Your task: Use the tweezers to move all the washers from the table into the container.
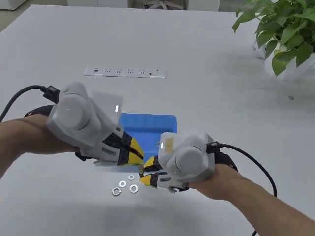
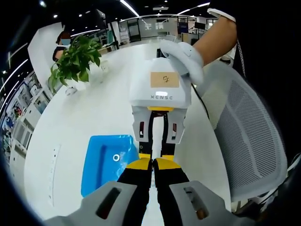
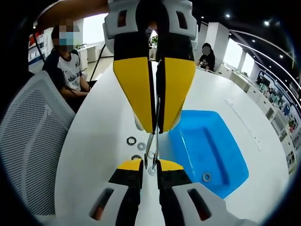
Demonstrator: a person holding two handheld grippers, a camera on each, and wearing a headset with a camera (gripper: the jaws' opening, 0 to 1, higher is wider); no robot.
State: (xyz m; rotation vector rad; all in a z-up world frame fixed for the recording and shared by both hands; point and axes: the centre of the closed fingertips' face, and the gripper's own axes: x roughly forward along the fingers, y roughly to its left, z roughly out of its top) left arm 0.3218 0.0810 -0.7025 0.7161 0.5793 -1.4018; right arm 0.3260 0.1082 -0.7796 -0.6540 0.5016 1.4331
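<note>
- Looks like the pick-up step: working the tweezers [image 3: 153, 146] down onto the washers [image 1: 134, 188] lying on the table [image 1: 206, 73], just in front of the container [image 1: 147, 125].
- Got the left gripper [image 3: 155, 128] squeezed down to a sliver on the upper part of the tweezers, aiming them at the tabletop.
- Got the right gripper [image 3: 150, 165] drawn in tight on the two legs near the tips too, apparently pinching them together.
- Can't tell about an actual catch in the tips. Spotting one washer right under them in the right gripper view, touching or not, hard to say.
- Counting about four loose ones in the head view, bunched close together near the container's front edge.
- As for the container: blue, shallow, open on top, holding a single washer [image 2: 116, 157] flat on its floor, nothing else seen inside.
- Early days then, judging by one in and several out.
- Next up, probably: confirm the grip on one washer, lift both grippers together without changing the squeeze, carry over the blue rim, then ease the right one off for the drop.
- Worth watching: thin flat rings, easy to flick away with a crooked pinch.
</note>
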